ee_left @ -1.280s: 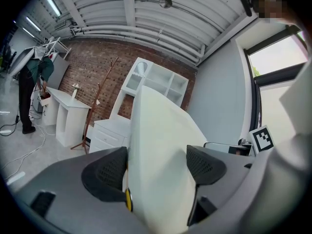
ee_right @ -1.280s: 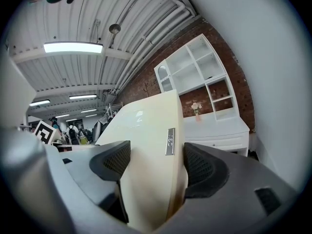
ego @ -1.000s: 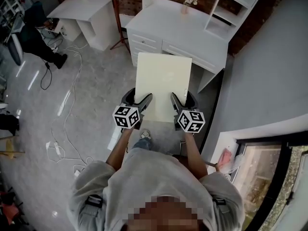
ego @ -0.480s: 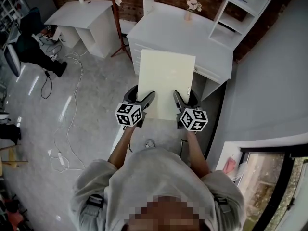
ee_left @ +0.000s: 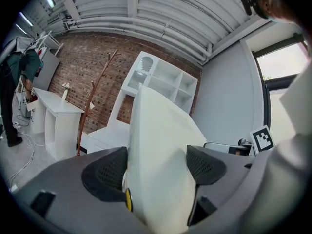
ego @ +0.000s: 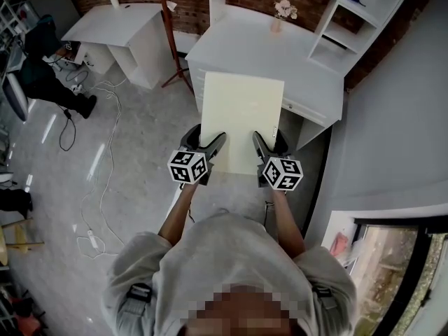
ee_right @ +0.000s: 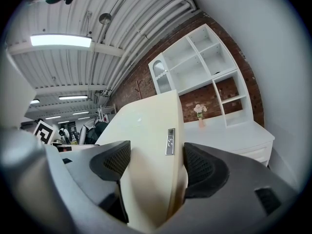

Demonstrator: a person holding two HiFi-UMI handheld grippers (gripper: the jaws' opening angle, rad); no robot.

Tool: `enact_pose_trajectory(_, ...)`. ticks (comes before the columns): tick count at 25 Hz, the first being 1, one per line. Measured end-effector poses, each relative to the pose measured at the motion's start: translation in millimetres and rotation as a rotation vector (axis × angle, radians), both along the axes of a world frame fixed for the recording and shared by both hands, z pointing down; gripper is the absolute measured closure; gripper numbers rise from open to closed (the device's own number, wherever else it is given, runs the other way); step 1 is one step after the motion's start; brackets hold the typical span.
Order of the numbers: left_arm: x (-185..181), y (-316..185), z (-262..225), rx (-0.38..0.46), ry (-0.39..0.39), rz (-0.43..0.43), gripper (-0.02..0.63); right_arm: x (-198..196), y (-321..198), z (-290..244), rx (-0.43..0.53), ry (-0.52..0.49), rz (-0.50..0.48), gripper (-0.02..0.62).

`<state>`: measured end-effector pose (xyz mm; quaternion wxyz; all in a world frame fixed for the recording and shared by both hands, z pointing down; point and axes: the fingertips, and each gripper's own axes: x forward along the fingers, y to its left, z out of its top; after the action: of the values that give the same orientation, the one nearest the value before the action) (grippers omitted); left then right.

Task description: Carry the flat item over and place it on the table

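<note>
A flat cream board (ego: 241,114) is held level in front of me, above the floor, its far edge over the front of a white desk (ego: 259,47). My left gripper (ego: 208,148) is shut on the board's near left edge, and my right gripper (ego: 260,148) is shut on its near right edge. In the left gripper view the board (ee_left: 158,155) stands edge-on between the two black pads (ee_left: 105,172). The right gripper view shows the board (ee_right: 146,145) with a small grey label (ee_right: 170,141) on its side, clamped between the pads (ee_right: 202,169).
The white desk carries a small vase of flowers (ego: 281,12) and a white shelf unit (ego: 357,12) at the right. A second white table (ego: 122,19) stands to the left, with a coat stand (ego: 168,26) between. Cables (ego: 91,159) trail on the grey floor. A person (ego: 42,61) stands far left.
I have walked closer to the white desk with the board; its far edge now reaches over the desk's front. Both grippers keep the same hold.
</note>
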<state>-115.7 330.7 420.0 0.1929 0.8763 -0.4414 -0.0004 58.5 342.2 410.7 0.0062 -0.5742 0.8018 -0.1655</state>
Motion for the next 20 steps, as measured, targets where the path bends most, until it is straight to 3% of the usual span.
enact_pose_trajectory(20, 7.0, -28.0, 20.0, -0.035, -0.005, 0.02, 0.222, 7.1, -24.9, 20.9, -0.034, -0.003, 0.024, 0.235)
